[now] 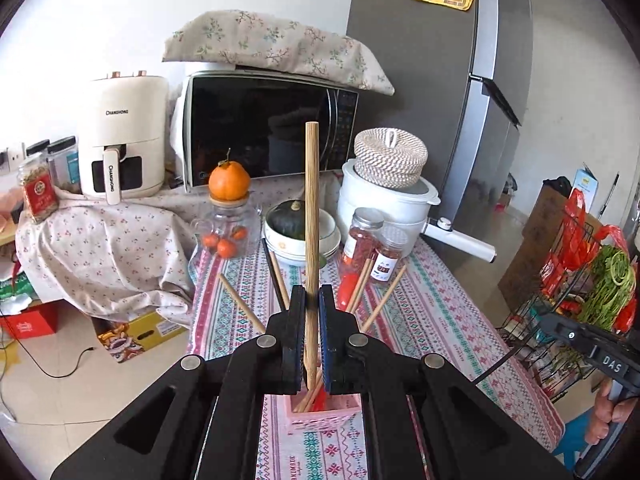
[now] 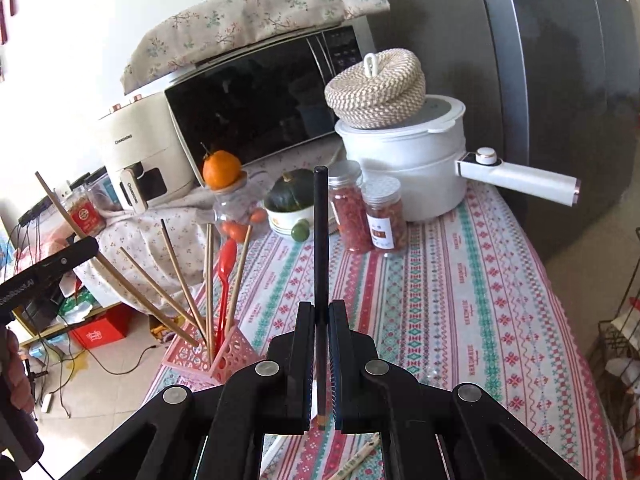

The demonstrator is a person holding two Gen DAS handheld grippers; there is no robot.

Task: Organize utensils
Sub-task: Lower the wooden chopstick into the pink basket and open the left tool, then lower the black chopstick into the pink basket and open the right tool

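Left wrist view: left gripper (image 1: 311,300) pinches wooden chopstick (image 1: 311,216) above pink holder (image 1: 324,410); right gripper (image 2: 321,320) pinches black chopstick (image 2: 320,240); holder already holds several chopsticks and a red spoon (image 2: 225,280); these two probably left.

On the patterned tablecloth: two lidded spice jars (image 2: 368,210), one white electric pot (image 2: 404,168), one microwave (image 2: 256,108), one air fryer (image 2: 138,152) and one pink utensil holder (image 2: 224,354) holding one red spoon (image 2: 225,280).

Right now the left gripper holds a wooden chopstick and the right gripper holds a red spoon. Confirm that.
Not quite. The right gripper holds a black chopstick, as the right wrist view shows. The red spoon stands in the pink holder. The left gripper does hold a wooden chopstick.
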